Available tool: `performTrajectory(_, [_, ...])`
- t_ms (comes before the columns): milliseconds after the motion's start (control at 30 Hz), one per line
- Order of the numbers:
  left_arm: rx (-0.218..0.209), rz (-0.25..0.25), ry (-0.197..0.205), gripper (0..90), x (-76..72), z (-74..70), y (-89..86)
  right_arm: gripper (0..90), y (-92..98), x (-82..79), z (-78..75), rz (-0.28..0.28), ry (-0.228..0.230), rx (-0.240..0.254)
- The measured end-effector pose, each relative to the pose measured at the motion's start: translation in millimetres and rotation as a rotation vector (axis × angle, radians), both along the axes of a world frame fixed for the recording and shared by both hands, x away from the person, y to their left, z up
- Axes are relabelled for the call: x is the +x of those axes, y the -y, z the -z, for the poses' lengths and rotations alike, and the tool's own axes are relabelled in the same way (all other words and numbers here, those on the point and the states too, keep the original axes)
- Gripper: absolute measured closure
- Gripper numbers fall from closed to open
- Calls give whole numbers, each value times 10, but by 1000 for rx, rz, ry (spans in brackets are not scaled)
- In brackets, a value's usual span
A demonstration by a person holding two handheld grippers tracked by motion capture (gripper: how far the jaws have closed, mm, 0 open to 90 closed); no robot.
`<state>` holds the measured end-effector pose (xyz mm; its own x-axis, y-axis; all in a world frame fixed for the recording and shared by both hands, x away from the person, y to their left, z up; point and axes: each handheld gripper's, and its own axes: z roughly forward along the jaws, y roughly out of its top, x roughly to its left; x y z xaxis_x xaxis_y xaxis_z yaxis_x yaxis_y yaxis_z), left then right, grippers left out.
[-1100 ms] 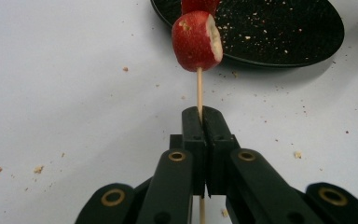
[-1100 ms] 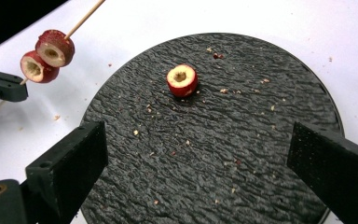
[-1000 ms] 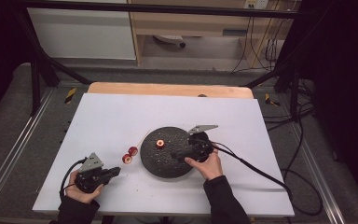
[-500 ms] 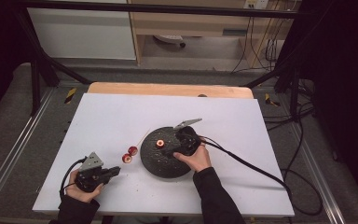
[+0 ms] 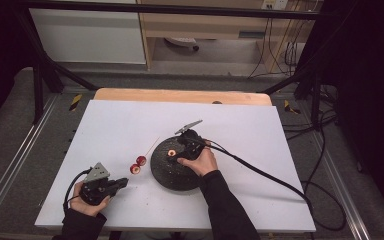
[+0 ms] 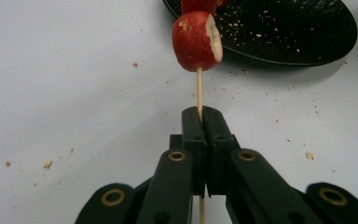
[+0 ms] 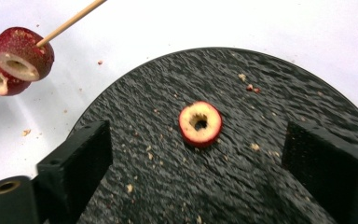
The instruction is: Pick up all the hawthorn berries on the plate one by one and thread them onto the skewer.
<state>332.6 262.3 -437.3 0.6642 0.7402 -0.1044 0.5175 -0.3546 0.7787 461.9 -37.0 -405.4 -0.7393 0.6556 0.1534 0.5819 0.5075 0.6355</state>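
Left gripper (image 5: 122, 182), lower left of the high view: fingers fully closed on the thin wooden skewer (image 6: 199, 91), which passes between them and runs up the frame in the left gripper view. Two red fruit pieces (image 5: 138, 164) are threaded on the skewer just left of the black plate (image 5: 172, 179), above the white counter (image 5: 260, 145).

Right gripper (image 5: 174, 151), centre of the high view, over the plate: fingers (image 7: 81, 156) spread wide, having just been closing a little, with nothing pressed between them. A cored red fruit slice (image 7: 200, 123) lies cut face up on the plate, between the two fingers and touching neither. Crumbs scattered on plate and counter.
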Motion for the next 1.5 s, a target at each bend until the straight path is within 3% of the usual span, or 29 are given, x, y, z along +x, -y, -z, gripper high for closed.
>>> performTrajectory(167, [-2, -2, -1, 885, 1, 1, -5, 143, -96, 81, 19, -10, -18, -49])
performTrajectory(367, [0, -1, -1, 885, 3, 2, -3, 266, -166, 173, 59, -49, -19, -107])
performTrajectory(733, [2, 3, -2, 885, 5, 7, 1, 445, -205, 261, 103, -96, -68, -120])
performTrajectory(800, [2, 2, -2, 885, 5, 8, 0, 465, -224, 263, 106, -98, -65, -149])
performTrajectory(1167, [4, 5, -2, 885, 5, 10, 3, 619, -284, 261, 119, -144, -55, -169])
performTrajectory(1500, [5, 7, -2, 885, 5, 12, 7, 623, -279, 273, 118, -142, -66, -175])
